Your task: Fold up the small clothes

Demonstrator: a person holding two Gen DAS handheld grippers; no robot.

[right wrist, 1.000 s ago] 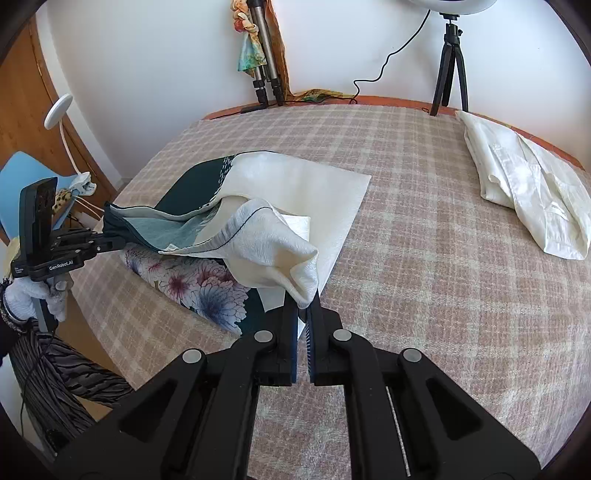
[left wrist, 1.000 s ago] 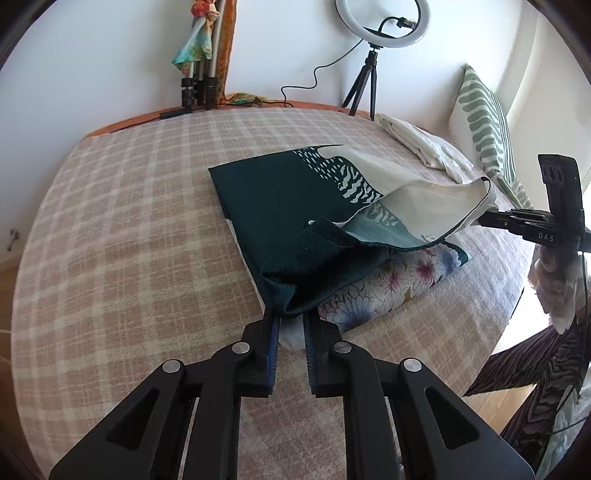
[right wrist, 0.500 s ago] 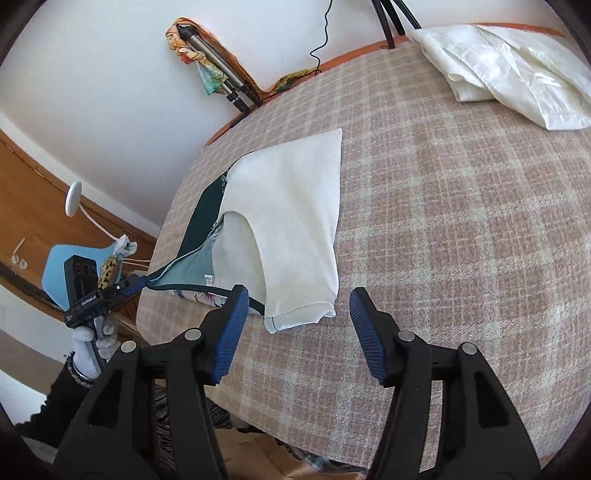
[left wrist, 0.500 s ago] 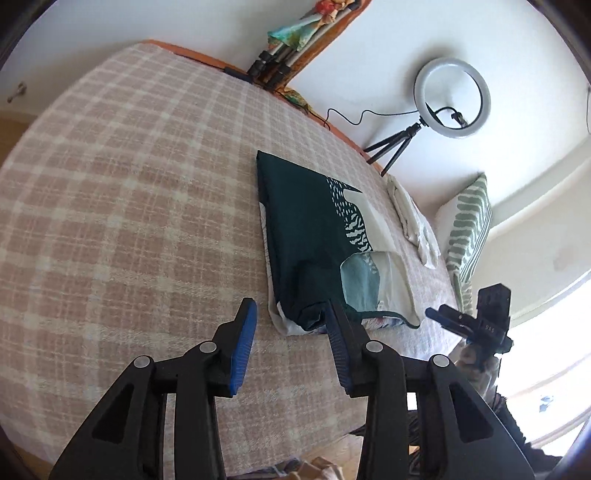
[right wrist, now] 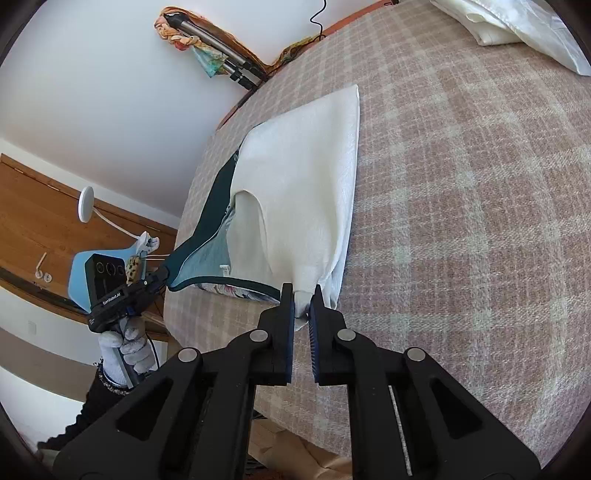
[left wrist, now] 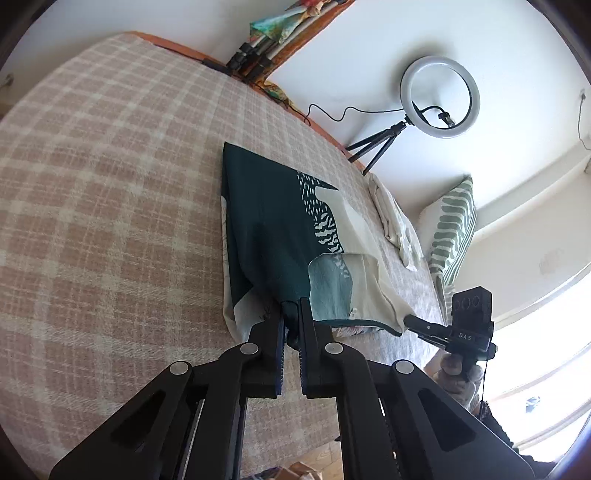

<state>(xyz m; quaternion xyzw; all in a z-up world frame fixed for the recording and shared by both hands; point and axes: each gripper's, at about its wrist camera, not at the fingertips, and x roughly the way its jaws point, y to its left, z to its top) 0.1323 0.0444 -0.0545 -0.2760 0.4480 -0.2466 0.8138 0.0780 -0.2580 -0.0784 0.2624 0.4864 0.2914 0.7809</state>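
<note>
A folded garment, dark green [left wrist: 269, 229] on one side and cream [right wrist: 310, 177] on the other, lies on the checked bed cover [left wrist: 110, 206]. My left gripper [left wrist: 291, 314] is shut on its near dark green corner. My right gripper [right wrist: 302, 299] is shut on its near cream corner. Each gripper shows in the other's view, the right in the left wrist view [left wrist: 413, 322] and the left in the right wrist view [right wrist: 162, 275], pinching the same near edge, which hangs taut between them. A floral layer [right wrist: 236, 291] peeks out beneath.
A crumpled white garment [left wrist: 395, 221] lies further along the bed, also in the right wrist view [right wrist: 517, 22]. A green striped pillow [left wrist: 454, 225], a ring light on a tripod [left wrist: 439, 96] and tripod legs [left wrist: 255, 59] stand by the wall. The bed's edge is close below both grippers.
Half a second ago both grippers were open and off the cloth. Now both have closed again on the garment's near corners, and the edge between them is lifted.
</note>
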